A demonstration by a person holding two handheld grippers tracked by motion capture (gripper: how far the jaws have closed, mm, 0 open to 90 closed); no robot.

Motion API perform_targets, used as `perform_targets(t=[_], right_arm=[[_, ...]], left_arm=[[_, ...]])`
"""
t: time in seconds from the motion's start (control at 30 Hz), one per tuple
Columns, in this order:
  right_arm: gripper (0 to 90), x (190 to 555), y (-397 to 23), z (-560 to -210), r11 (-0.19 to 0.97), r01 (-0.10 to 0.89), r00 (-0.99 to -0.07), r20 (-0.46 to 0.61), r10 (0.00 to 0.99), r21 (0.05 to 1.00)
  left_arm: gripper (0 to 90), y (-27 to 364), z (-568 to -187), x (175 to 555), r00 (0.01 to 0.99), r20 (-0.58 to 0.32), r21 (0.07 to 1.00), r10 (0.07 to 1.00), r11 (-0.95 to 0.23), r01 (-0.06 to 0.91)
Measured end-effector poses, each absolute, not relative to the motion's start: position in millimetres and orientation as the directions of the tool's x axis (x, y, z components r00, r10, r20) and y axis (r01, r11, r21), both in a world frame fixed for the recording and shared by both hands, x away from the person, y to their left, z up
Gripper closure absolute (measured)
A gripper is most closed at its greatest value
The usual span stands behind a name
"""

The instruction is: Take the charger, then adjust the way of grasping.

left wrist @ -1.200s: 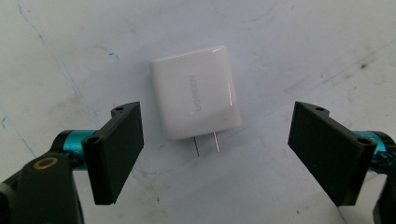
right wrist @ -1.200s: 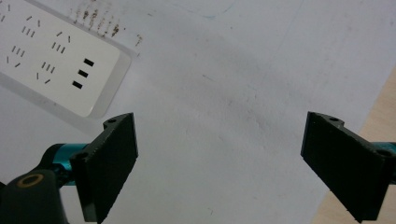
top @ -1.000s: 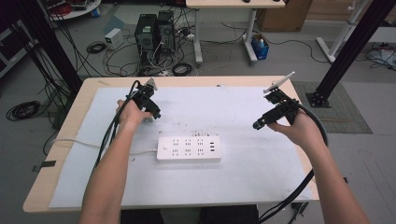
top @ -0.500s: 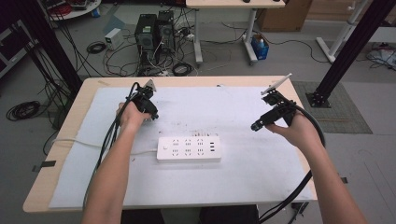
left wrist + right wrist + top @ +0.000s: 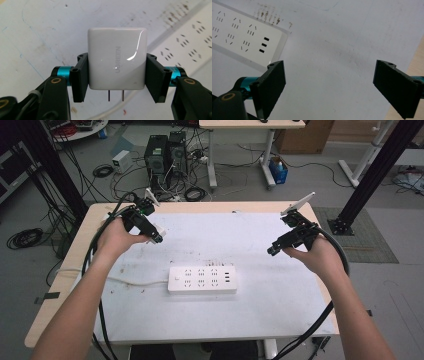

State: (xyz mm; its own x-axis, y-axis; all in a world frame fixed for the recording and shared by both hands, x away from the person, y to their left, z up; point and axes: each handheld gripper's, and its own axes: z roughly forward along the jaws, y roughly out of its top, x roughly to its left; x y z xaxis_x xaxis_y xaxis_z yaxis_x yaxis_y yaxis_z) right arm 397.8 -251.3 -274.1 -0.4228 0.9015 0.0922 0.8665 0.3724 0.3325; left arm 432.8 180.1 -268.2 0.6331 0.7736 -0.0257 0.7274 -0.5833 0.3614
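Observation:
My left gripper (image 5: pixel 116 75) is shut on a white UGREEN wall charger (image 5: pixel 116 58), its pads pressing the charger's two sides and the two prongs pointing back toward the camera. In the high view the left gripper (image 5: pixel 157 237) hangs above the mat's far left with the charger (image 5: pixel 159 230) at its tip. A white power strip (image 5: pixel 202 279) lies flat at the mat's middle, below and right of it. My right gripper (image 5: pixel 272 251) hovers at the right, and its jaws (image 5: pixel 329 82) stand wide open with nothing between them. The power strip (image 5: pixel 237 37) lies to its left.
A white mat (image 5: pixel 240 315) covers most of the wooden table (image 5: pixel 65 270). The strip's white cord (image 5: pixel 130 281) runs off to the left edge. Black cables trail from both grippers along the forearms. Computers and tangled cables stand on the floor beyond the far edge.
The left hand has lifted off the mat, with the gripper's tip carrying the charger. The right hand has stayed where it was.

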Motion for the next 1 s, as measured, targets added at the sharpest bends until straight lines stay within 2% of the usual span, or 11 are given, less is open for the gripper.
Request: perform_targets(t=[0.23, 0.4, 0.6, 0.73, 0.87, 0.93, 1.0], right_arm=[[10.5, 394.9, -247.2, -266.3, 0.39, 0.859, -0.439, 0.086, 0.894, 0.33], [10.5, 391.7, -247.4, -260.8, 0.376, 0.857, -0.442, 0.127, 0.888, 0.352], [10.6, 391.2, -249.9, -261.9, 0.294, 0.883, -0.399, 0.255, 0.881, 0.365], [10.8, 391.0, -247.1, -266.1, 0.254, 0.898, -0.379, 0.337, 0.862, 0.359], [10.9, 388.5, -237.9, -267.9, 0.217, 0.907, -0.375, 0.457, 0.807, 0.361], [16.7, 388.0, -232.3, -268.1, 0.2, 0.907, -0.38, 0.518, 0.767, 0.37], [16.7, 387.9, -225.2, -269.5, 0.179, 0.912, -0.376, 0.576, 0.726, 0.37]], left_arm=[[42.4, 174.7, -247.5, 410.5, 0.677, -0.016, 0.381, 0.736, -0.622, 0.684], [42.4, 167.3, -241.7, 400.8, 0.745, -0.012, 0.425, 0.667, -0.671, 0.607], [42.4, 146.3, -249.3, 393.6, 0.854, 0.007, 0.51, 0.52, -0.737, 0.444], [42.5, 130.4, -261.4, 392.8, 0.908, -0.013, 0.562, 0.418, -0.748, 0.353], [42.4, 113.0, -271.0, 389.3, 0.947, 0.008, 0.593, 0.322, -0.764, 0.255], [42.4, 104.9, -274.2, 387.8, 0.96, 0.024, 0.611, 0.28, -0.764, 0.208], [42.5, 97.1, -276.4, 386.1, 0.969, 0.03, 0.622, 0.244, -0.764, 0.173]])
